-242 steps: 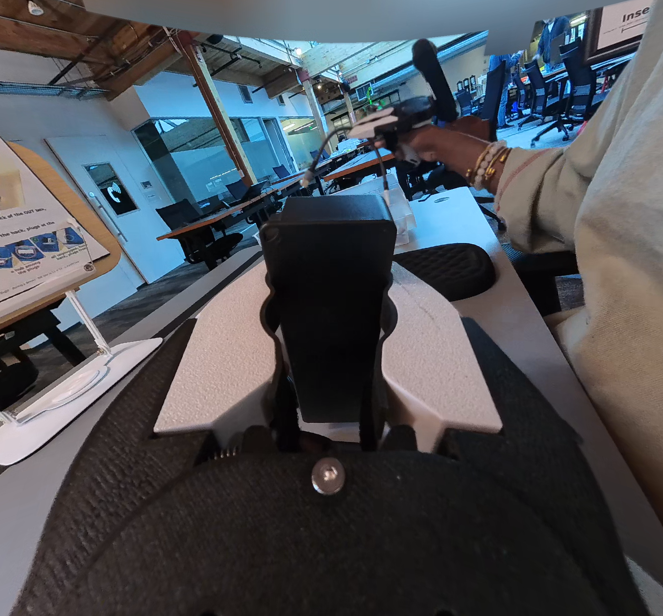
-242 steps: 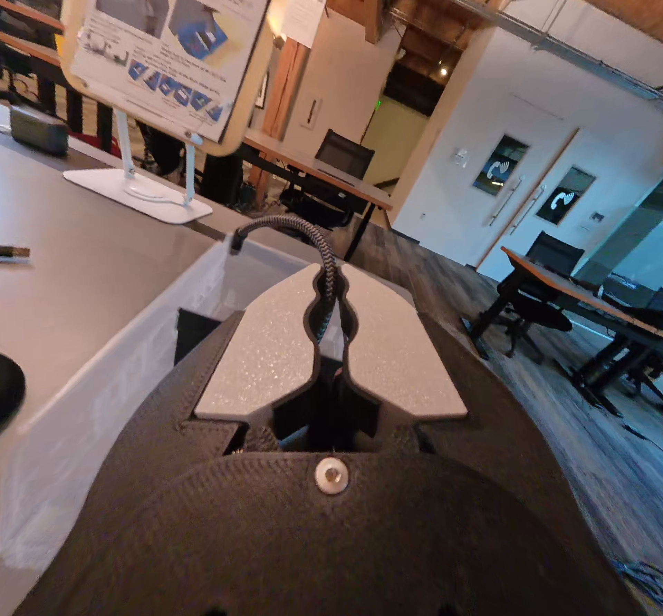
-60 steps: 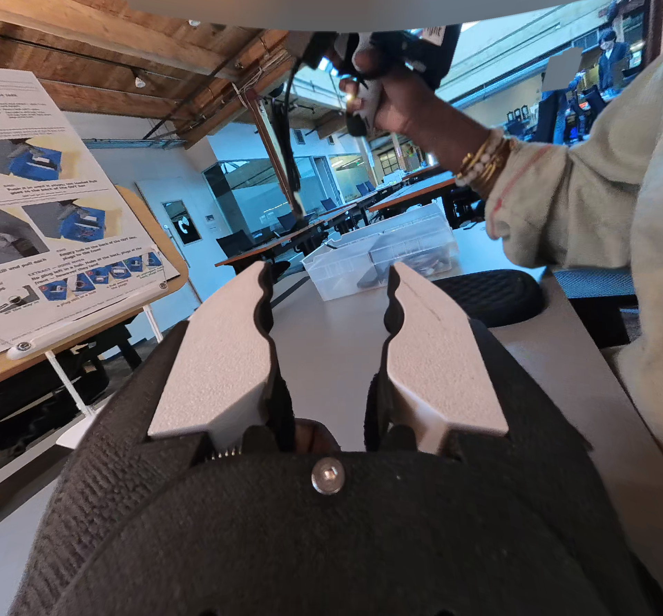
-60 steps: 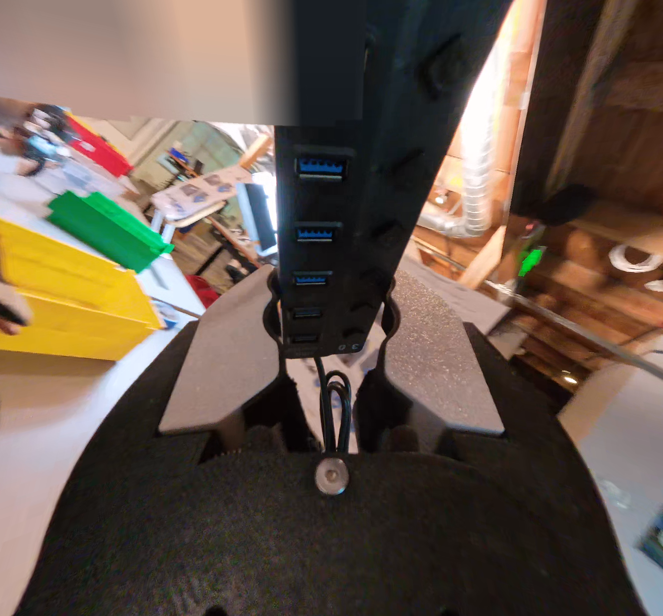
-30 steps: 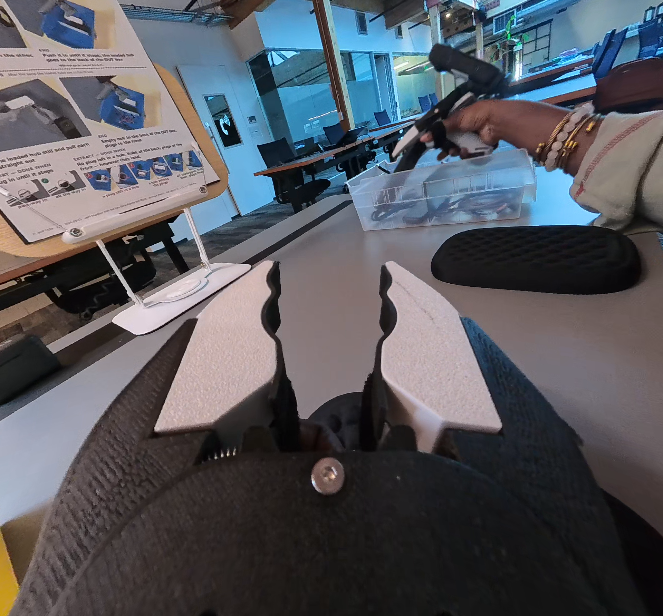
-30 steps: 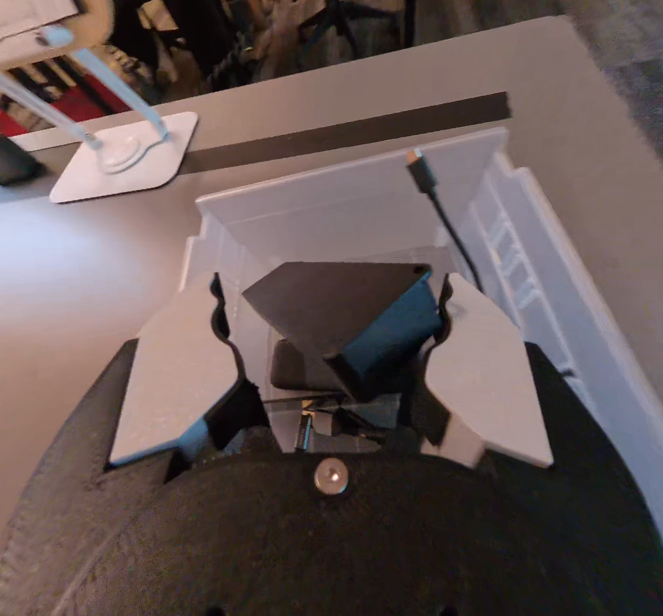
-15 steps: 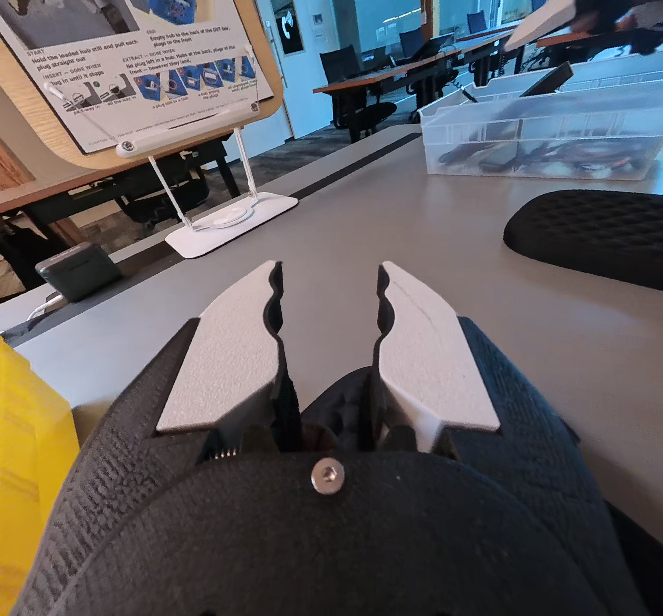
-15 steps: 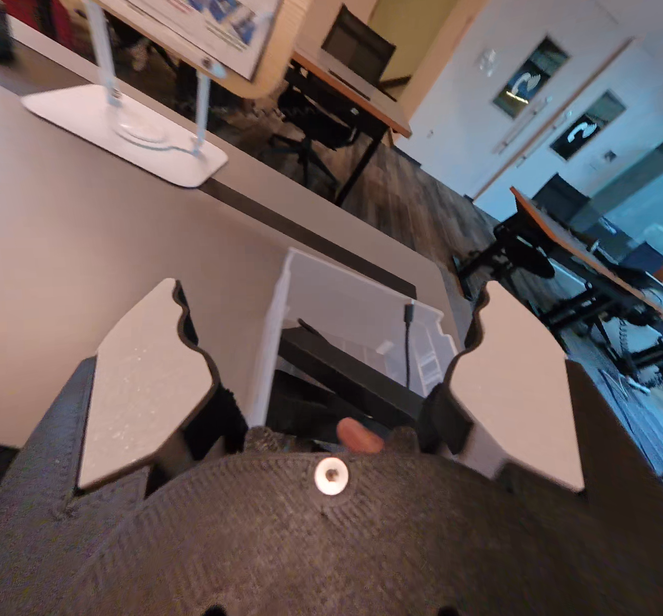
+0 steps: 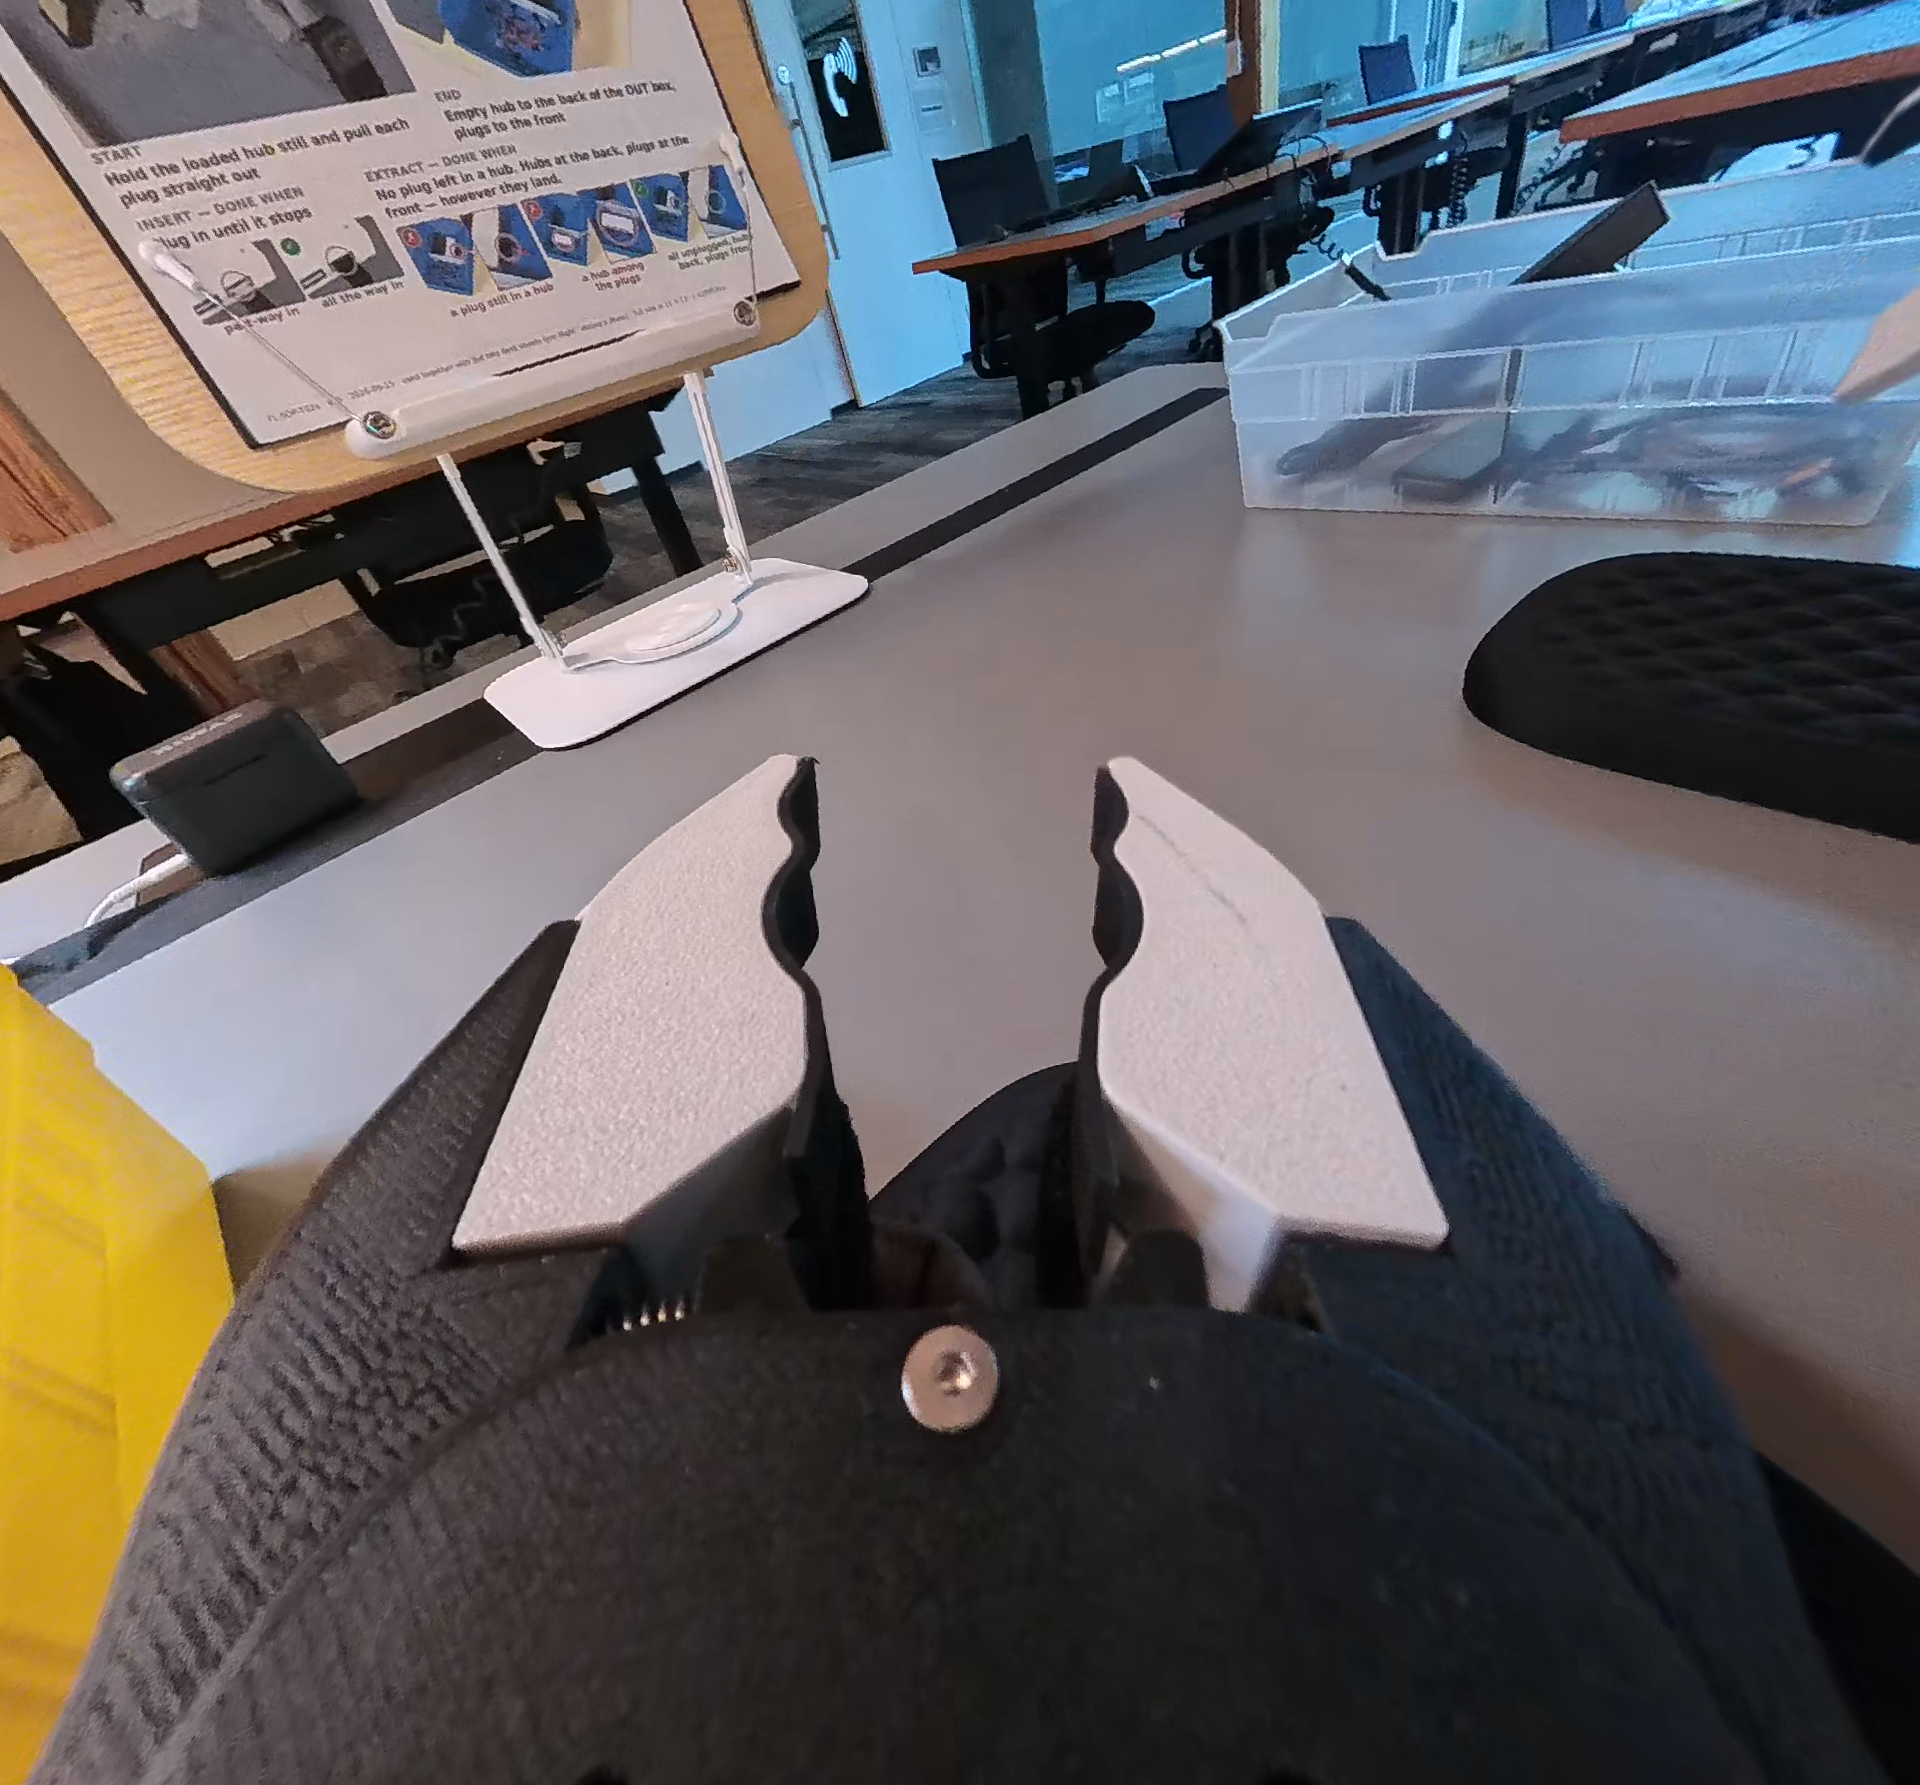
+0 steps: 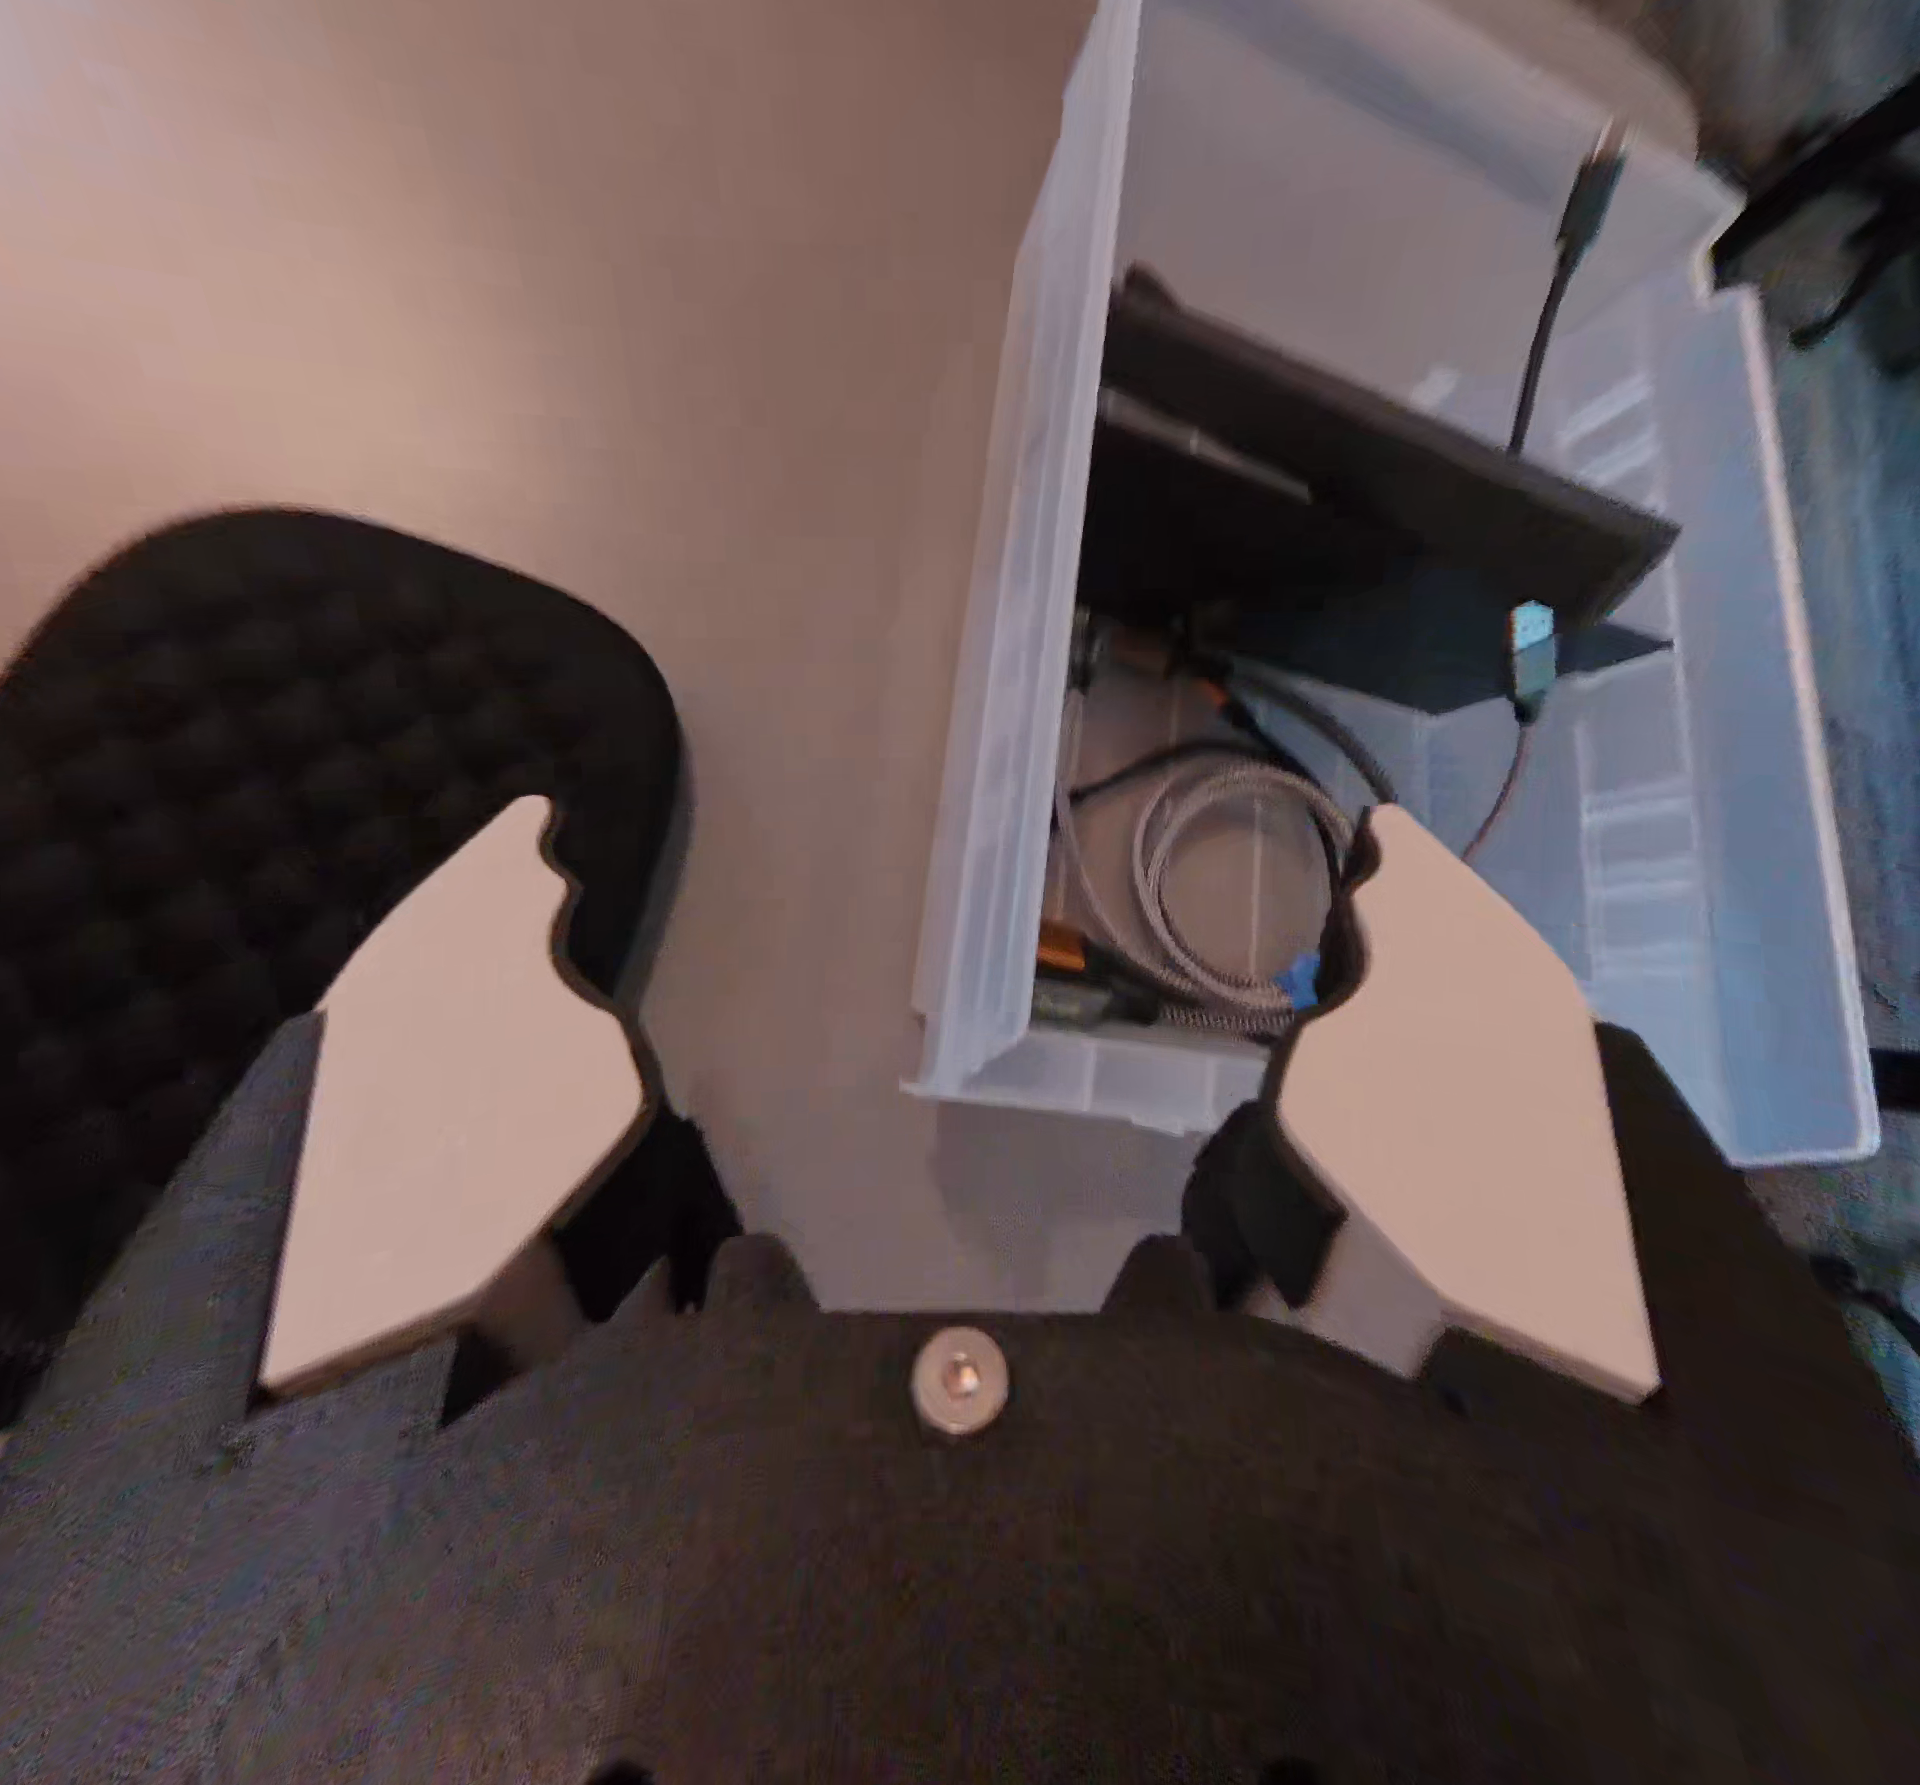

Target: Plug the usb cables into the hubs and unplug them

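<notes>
My left gripper (image 9: 954, 785) is open and empty, low over the grey table (image 9: 1195, 696). My right gripper (image 10: 956, 821) is wide open and empty, looking down at the near end of a clear plastic bin (image 10: 1023, 592). In the bin a black USB hub (image 10: 1382, 488) leans against the far part, with its thin black cable (image 10: 1558, 281) sticking up. A coiled grey braided cable (image 10: 1216, 862) and other plugs lie at the near end. The same bin (image 9: 1558, 405) shows at the right in the left wrist view, with a hub corner (image 9: 1600, 234) poking out.
A black textured pad (image 9: 1714, 675) lies on the table right of the left gripper; it also shows in the right wrist view (image 10: 260, 696). An instruction board on a white stand (image 9: 665, 634) is at the far left, beside a dark grey box (image 9: 234, 785). A yellow bin (image 9: 73, 1320) is at the left edge. The left gripper is farther from the black USB hub (image 10: 1382, 488), some 45 cm, than the right, some 12 cm.
The right gripper carried the black hub to the clear bin, let it go and opened wide; it now tilts down over the bin's near end. The left gripper stayed open and swung left.
</notes>
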